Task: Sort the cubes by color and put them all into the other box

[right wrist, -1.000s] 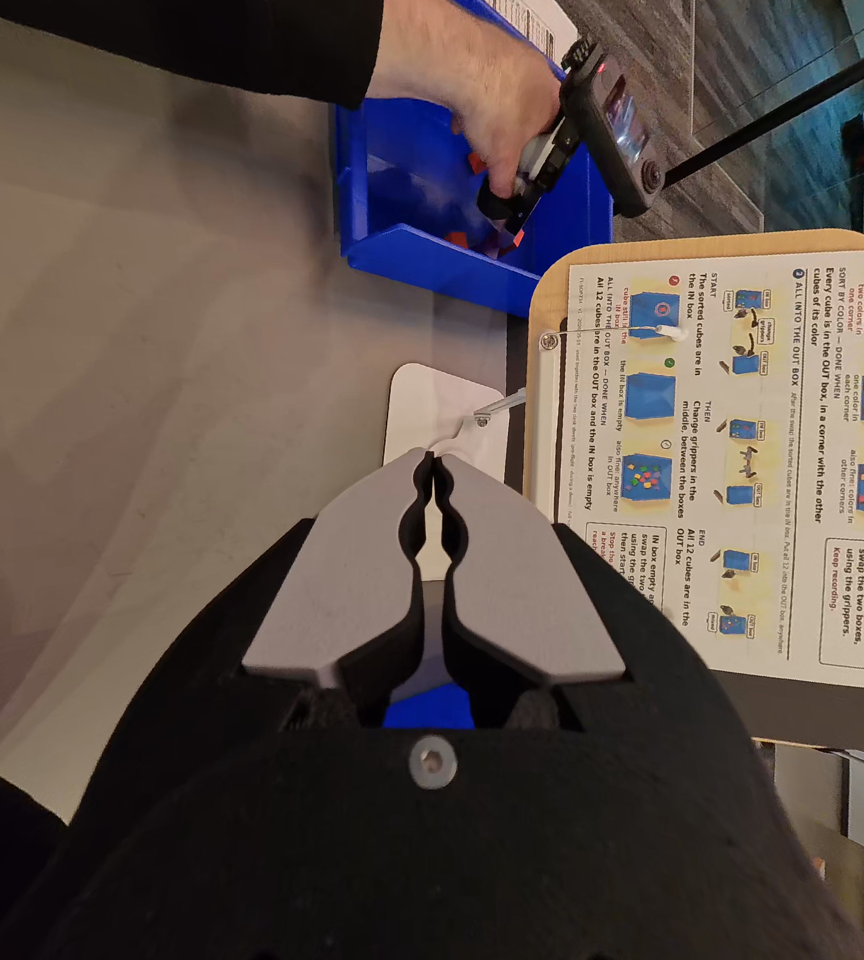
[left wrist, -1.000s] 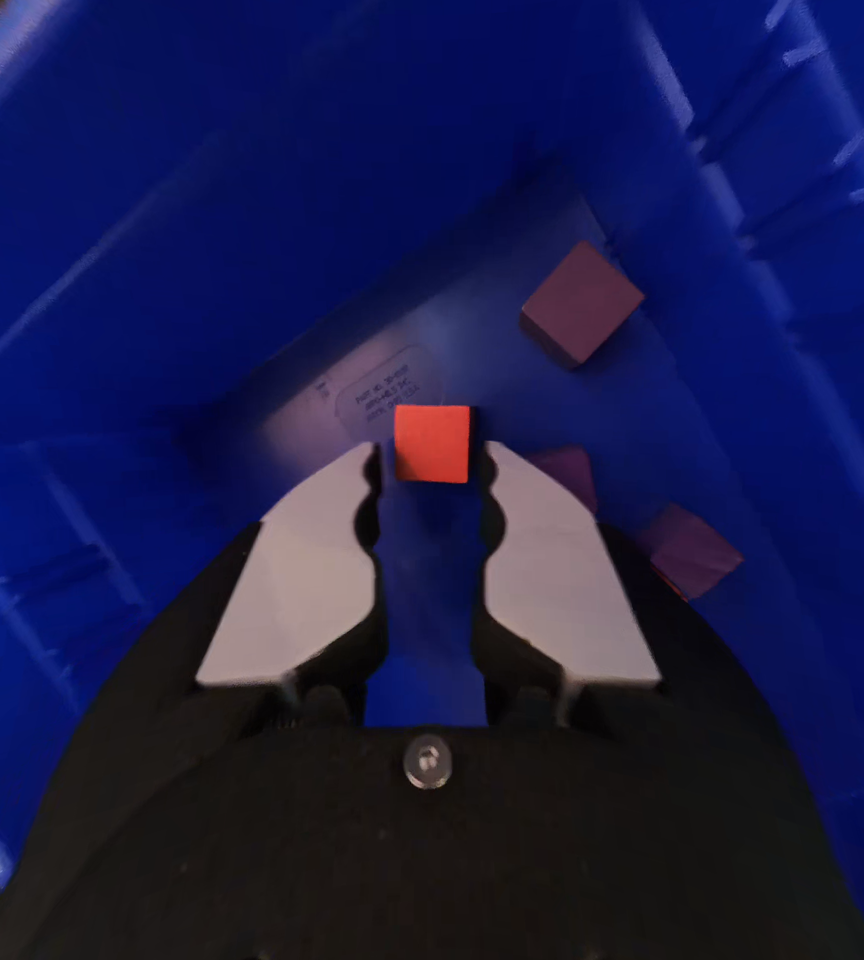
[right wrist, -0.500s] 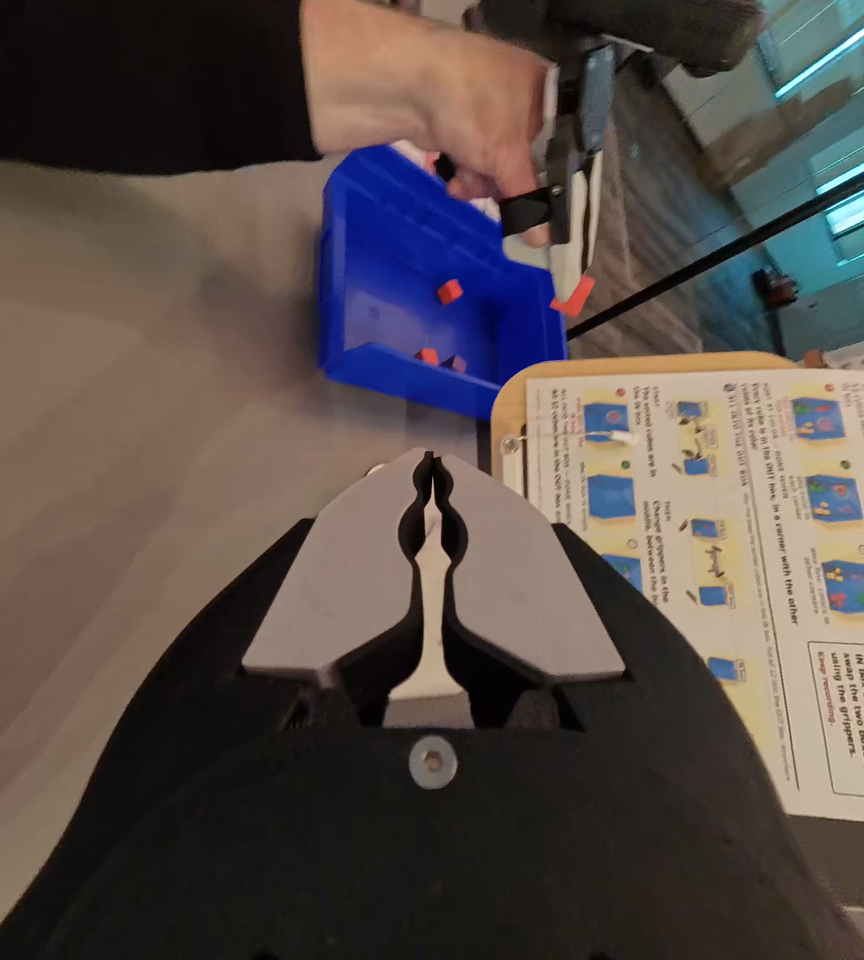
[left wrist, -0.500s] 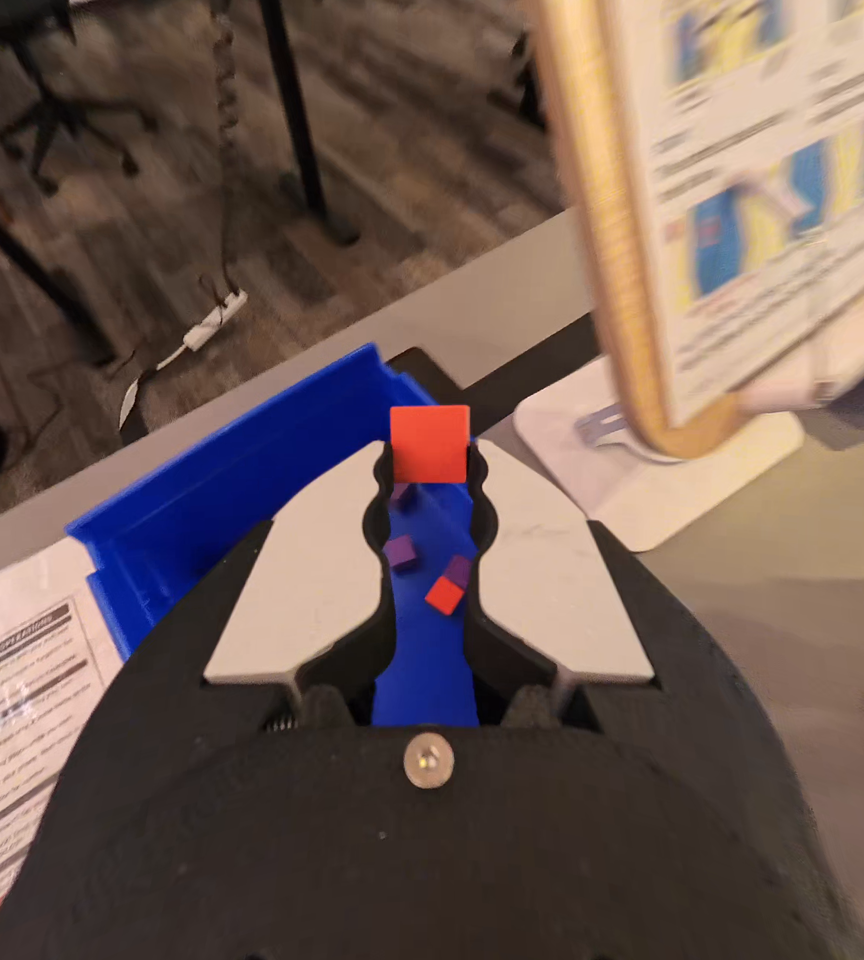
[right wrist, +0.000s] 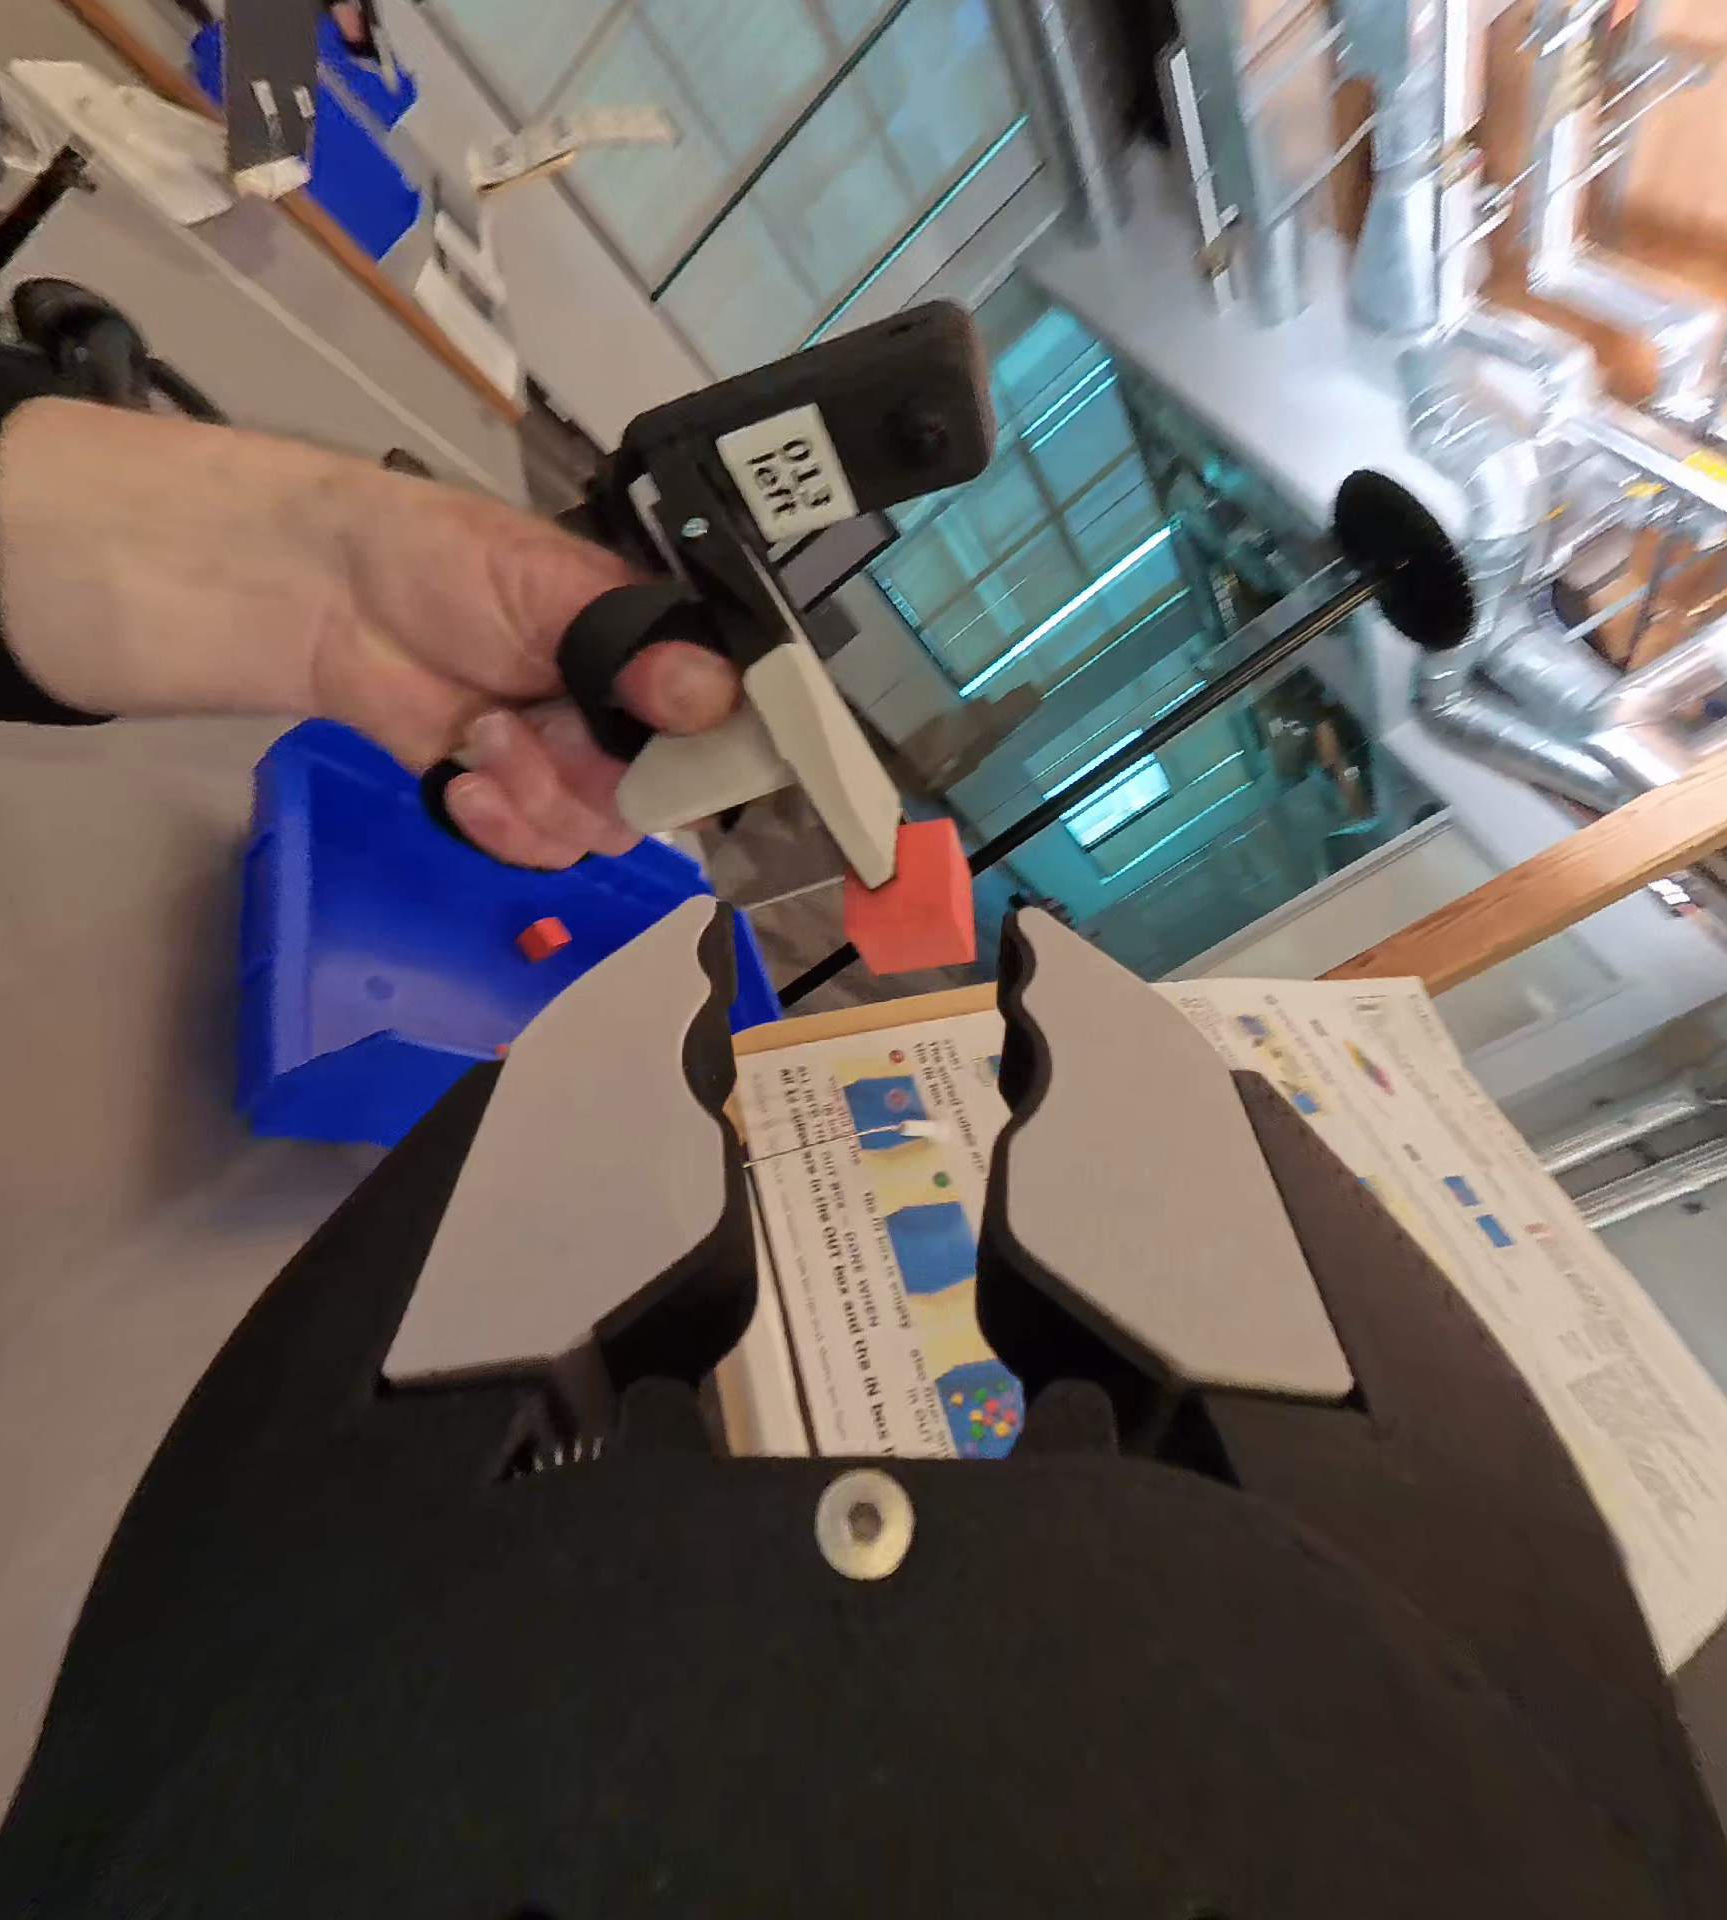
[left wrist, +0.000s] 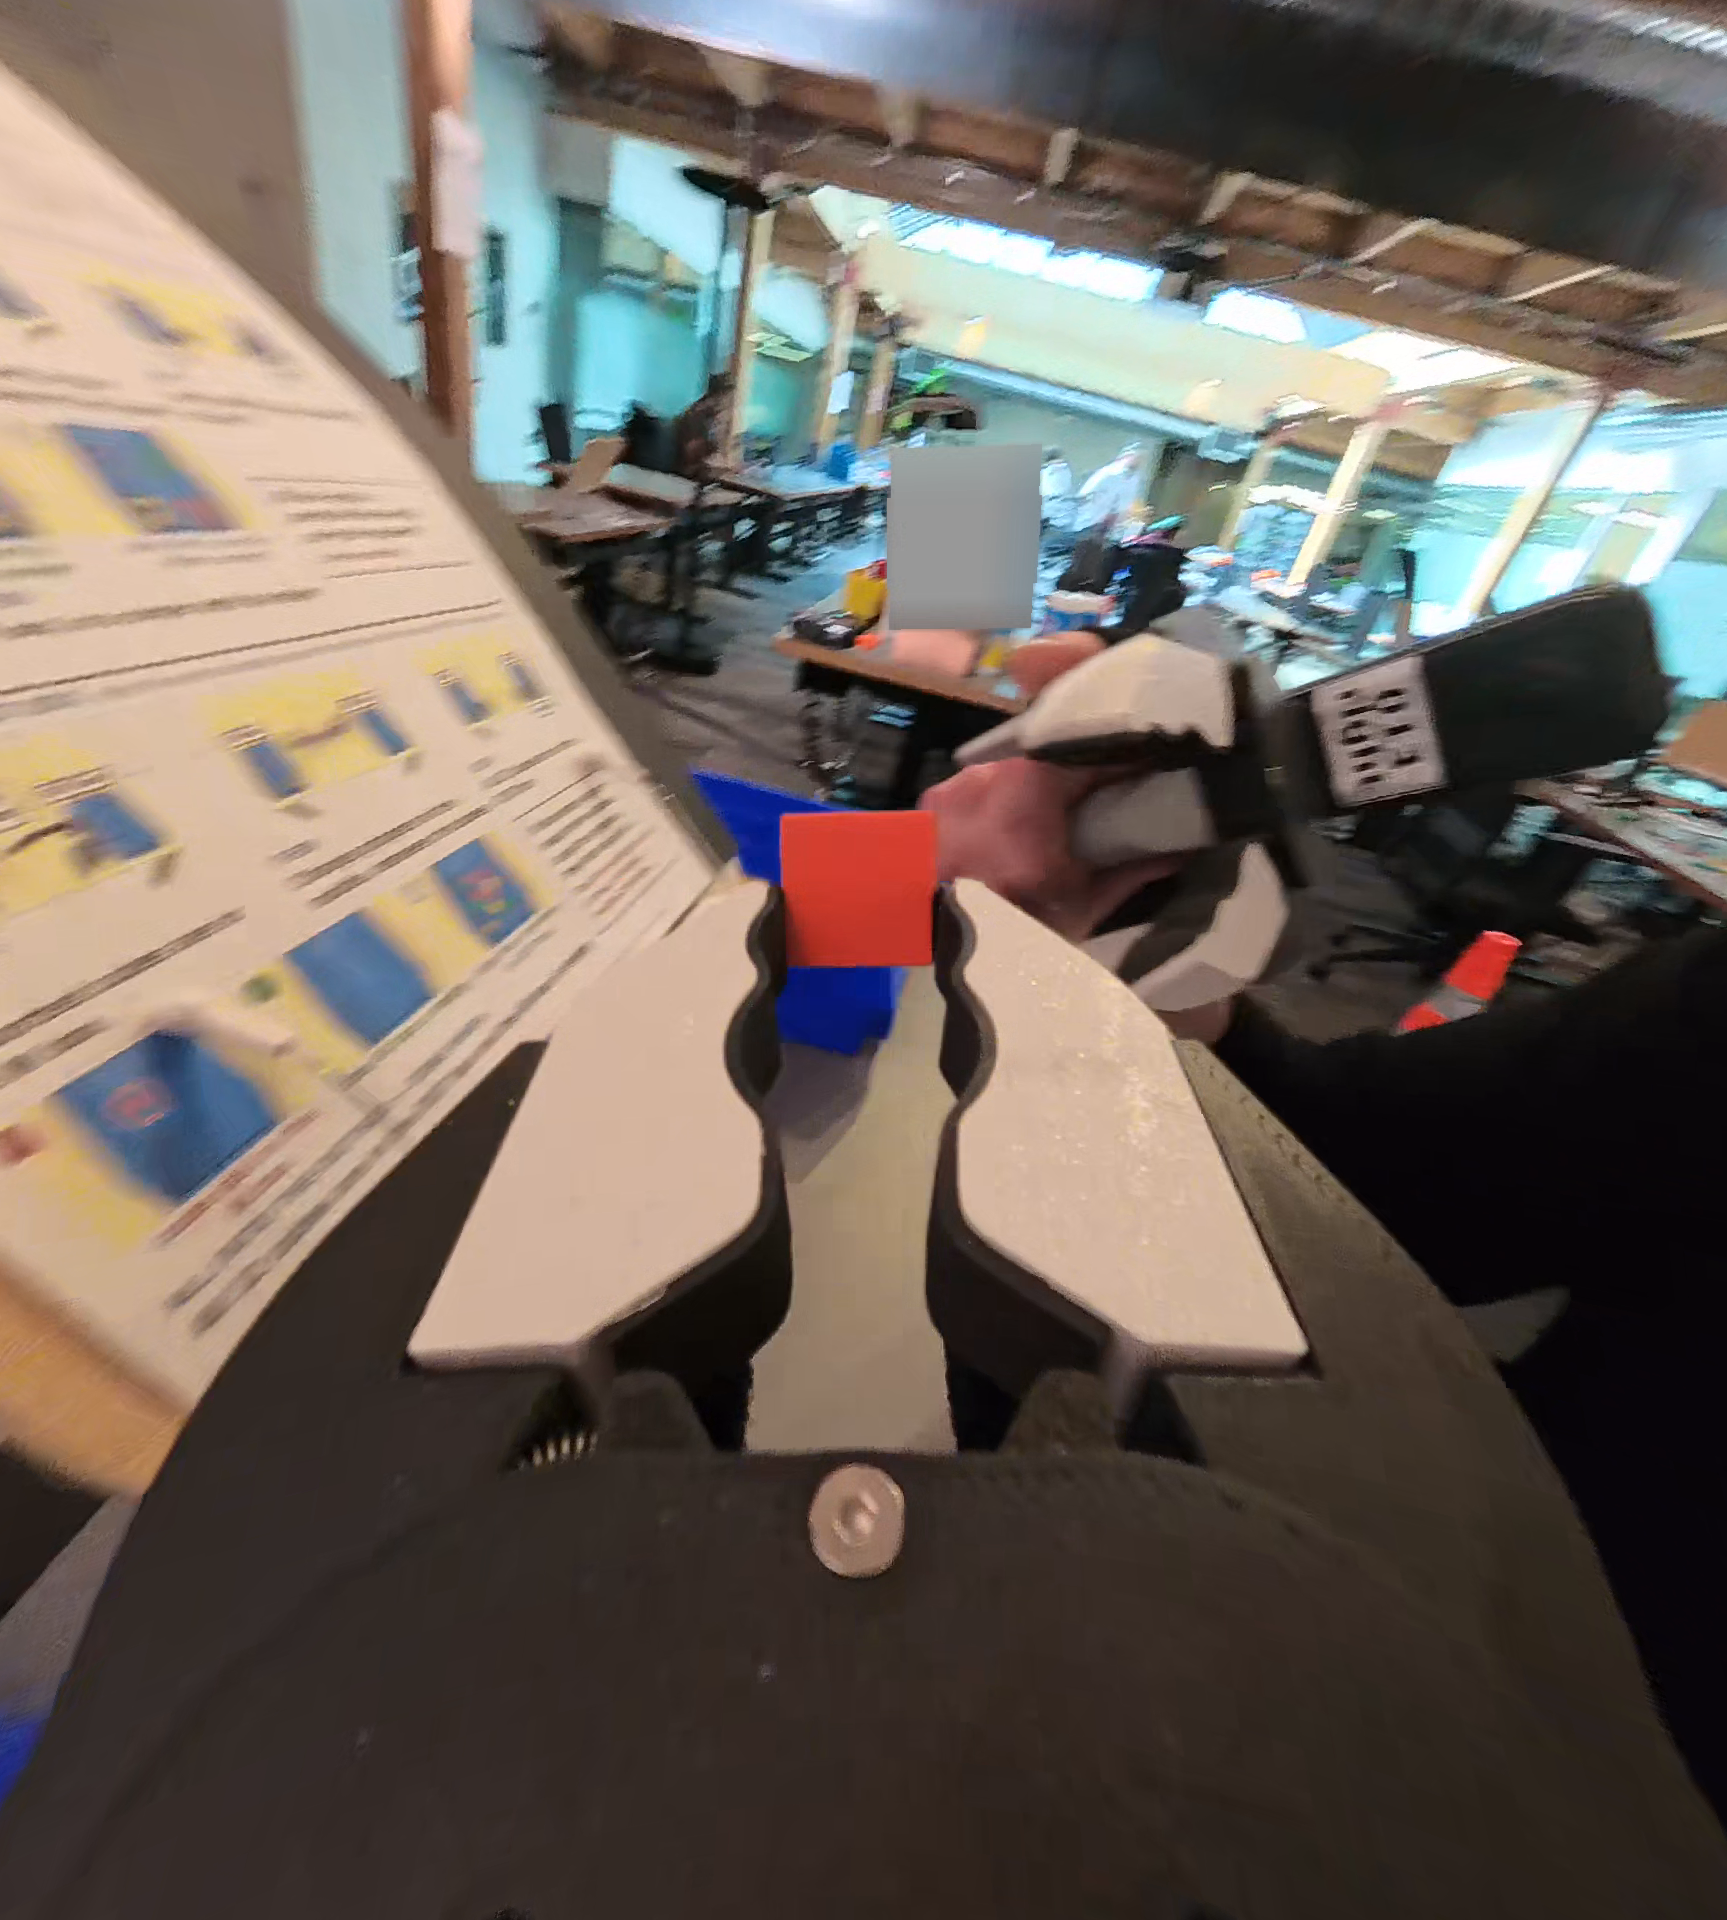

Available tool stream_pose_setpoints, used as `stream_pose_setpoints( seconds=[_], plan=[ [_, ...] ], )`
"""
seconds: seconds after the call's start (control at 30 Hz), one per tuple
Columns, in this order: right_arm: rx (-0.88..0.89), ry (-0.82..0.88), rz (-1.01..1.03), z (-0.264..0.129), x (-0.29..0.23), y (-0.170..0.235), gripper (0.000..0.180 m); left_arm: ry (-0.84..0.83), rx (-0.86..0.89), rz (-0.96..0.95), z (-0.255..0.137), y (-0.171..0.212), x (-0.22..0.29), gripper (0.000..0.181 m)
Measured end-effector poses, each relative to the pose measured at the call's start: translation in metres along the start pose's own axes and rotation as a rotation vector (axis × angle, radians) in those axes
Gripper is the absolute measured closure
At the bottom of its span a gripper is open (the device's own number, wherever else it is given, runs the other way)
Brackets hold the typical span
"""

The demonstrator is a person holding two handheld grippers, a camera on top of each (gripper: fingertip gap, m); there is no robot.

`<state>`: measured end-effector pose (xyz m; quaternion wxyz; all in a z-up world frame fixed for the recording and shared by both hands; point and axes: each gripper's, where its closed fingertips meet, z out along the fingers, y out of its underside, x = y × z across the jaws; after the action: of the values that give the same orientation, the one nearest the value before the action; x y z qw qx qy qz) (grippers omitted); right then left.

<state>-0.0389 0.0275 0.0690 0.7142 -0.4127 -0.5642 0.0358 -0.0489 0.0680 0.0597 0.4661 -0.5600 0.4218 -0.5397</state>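
My left gripper (left wrist: 857,920) is shut on a red cube (left wrist: 857,888) and holds it up in the air. In the right wrist view the same left gripper (right wrist: 874,868) and red cube (right wrist: 911,899) hang just beyond my right gripper (right wrist: 864,951), which is open and empty. In the left wrist view the right gripper (left wrist: 1129,831) shows behind the cube, held by a hand. A blue box (right wrist: 360,997) on the grey table holds another red cube (right wrist: 540,937). A second blue box (left wrist: 817,997) shows behind the held cube.
A printed instruction sheet on a wooden board (right wrist: 1254,1195) stands between the boxes; it fills the left of the left wrist view (left wrist: 163,779). A hand (right wrist: 339,613) holds the left gripper. Desks and chairs fill the room behind. The left gripper's tips are roughly 5 cm from the right gripper's.
My left gripper lifted the red cube out of the blue box and carried it up to the right gripper. My right gripper went from shut to open and tilted upward.
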Motion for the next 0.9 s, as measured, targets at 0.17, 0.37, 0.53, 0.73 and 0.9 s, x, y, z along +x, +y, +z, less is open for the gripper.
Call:
stream_pose_setpoints(
  seconds=[0.17, 0.37, 0.53, 0.73, 0.9],
  plan=[
    [0.03, 0.066, -0.079, -0.004, 0.007, 0.003, 0.127, 0.182, 0.031, -0.04, 0.019, -0.001, 0.036, 0.154],
    [0.049, 0.076, -0.209, -0.007, 0.0, -0.002, 0.133, 0.314, 0.046, -0.093, 0.028, 0.004, 0.051, 0.154],
    [0.024, 0.086, -0.282, -0.007, -0.002, 0.001, 0.146, 0.346, 0.029, -0.144, 0.029, 0.009, 0.049, 0.154],
    [0.009, 0.087, -0.299, -0.009, -0.003, -0.004, 0.151, 0.391, 0.026, -0.165, 0.032, 0.01, 0.057, 0.154],
    [-0.011, 0.114, -0.253, -0.028, 0.014, -0.011, 0.152, 0.371, 0.095, -0.13, 0.021, -0.007, 0.061, 0.156]
  ],
)
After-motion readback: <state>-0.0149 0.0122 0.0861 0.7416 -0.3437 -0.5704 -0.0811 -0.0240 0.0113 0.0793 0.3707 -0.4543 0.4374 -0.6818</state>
